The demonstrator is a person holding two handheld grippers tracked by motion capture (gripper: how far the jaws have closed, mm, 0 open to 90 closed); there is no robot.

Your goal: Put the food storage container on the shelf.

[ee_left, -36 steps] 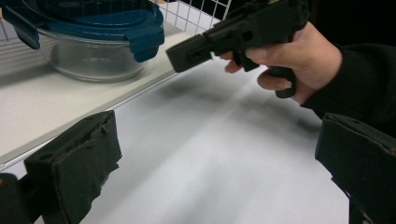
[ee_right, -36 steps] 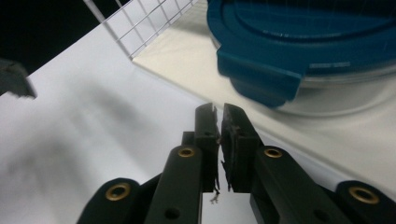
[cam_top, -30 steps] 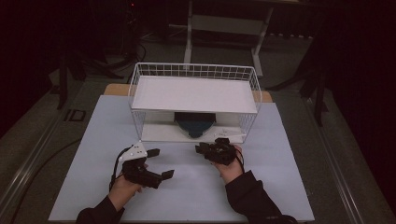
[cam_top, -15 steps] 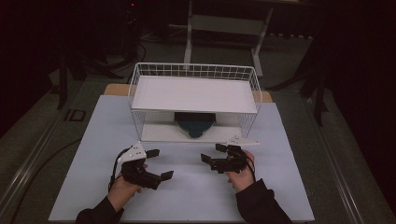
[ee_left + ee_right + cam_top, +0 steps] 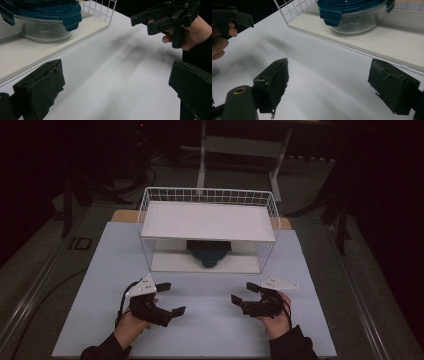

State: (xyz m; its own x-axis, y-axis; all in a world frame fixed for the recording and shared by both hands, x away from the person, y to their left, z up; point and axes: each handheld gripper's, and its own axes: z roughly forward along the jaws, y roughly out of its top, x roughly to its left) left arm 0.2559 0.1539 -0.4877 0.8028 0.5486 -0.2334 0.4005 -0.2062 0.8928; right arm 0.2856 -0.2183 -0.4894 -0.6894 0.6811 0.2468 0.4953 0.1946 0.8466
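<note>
Under the shelf of the wire rack (image 5: 207,200) sits a lidded glass bowl (image 5: 209,253), probably heavy, slippery and breakable; grip its blue lid's side clips or the rim. Both left gripper (image 5: 170,298) and right gripper (image 5: 243,293) gape empty.

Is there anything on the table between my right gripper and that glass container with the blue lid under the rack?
Nothing visible. The right gripper has open, empty jaws, and bare table runs from it to the glass container on the rack's lower board. The rack's wire side stands off to one side of that path.
</note>
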